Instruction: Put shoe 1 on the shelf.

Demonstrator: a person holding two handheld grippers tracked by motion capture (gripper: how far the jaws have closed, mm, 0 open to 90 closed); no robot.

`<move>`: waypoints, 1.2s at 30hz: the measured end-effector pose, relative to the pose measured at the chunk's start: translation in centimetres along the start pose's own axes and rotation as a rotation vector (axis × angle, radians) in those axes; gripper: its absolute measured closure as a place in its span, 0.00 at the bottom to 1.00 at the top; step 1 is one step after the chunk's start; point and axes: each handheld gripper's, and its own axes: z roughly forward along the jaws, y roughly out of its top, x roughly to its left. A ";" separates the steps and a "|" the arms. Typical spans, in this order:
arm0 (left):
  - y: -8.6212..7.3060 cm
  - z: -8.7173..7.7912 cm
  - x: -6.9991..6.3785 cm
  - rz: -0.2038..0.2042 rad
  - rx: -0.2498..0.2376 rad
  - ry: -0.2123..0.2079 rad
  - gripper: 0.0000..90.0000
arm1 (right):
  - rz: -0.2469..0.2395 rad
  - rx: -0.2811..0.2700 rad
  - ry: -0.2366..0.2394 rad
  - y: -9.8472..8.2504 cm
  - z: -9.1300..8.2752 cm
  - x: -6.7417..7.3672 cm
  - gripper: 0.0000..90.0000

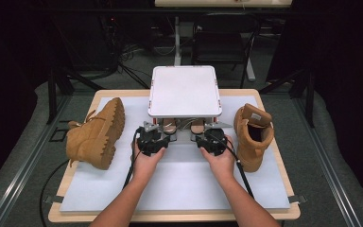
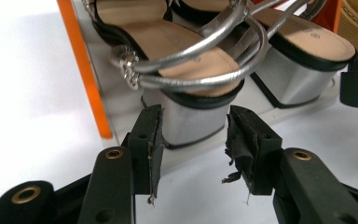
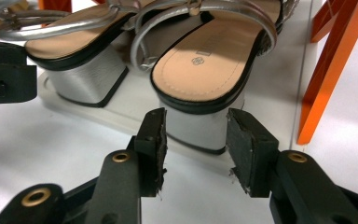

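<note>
Two silver strappy sandals with block heels stand side by side on the low shelf of a small rack (image 1: 185,91) with a white top and orange legs. My left gripper (image 1: 160,135) (image 2: 193,123) is at the back of the left sandal (image 2: 186,70). Its jaws stand on either side of the silver heel (image 2: 191,121), and the pads do not visibly press on it. My right gripper (image 1: 203,135) (image 3: 195,123) flanks the heel (image 3: 198,128) of the right sandal (image 3: 209,60) the same way, open. A hand holds each gripper.
A tan boot (image 1: 97,135) lies on its side left of the rack, sole facing right. A second tan boot (image 1: 251,135) stands upright to the right. A white mat (image 1: 179,184) covers the wooden table. An orange rack leg (image 3: 328,70) stands close beside my right gripper.
</note>
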 end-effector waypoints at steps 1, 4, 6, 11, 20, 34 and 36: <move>0.0 0.0 0.0 0.000 0.000 0.000 0.61 | 0.000 0.000 0.000 0.0 0.0 0.0 0.64; -0.5 -0.3 0.0 -0.006 0.008 0.000 0.59 | -0.034 -0.002 0.002 -0.3 -0.8 0.6 0.62; -1.0 -0.7 -0.2 -0.007 0.008 -0.010 0.59 | -0.048 -0.010 0.000 -0.5 -1.1 1.0 0.61; -1.4 -1.5 -0.5 0.006 0.020 -0.027 0.55 | -0.088 -0.014 0.007 -1.0 -2.0 1.5 0.56; -2.0 -3.4 -0.1 0.017 0.007 -0.052 0.48 | -0.113 -0.022 0.039 -2.2 -3.5 1.1 0.51; -3.3 -5.1 0.9 0.033 0.005 -0.057 0.48 | -0.120 -0.036 0.059 -3.8 -5.5 1.1 0.47; -3.4 -5.4 1.0 0.033 0.010 -0.055 0.48 | -0.119 -0.040 0.065 -4.0 -5.7 1.2 0.46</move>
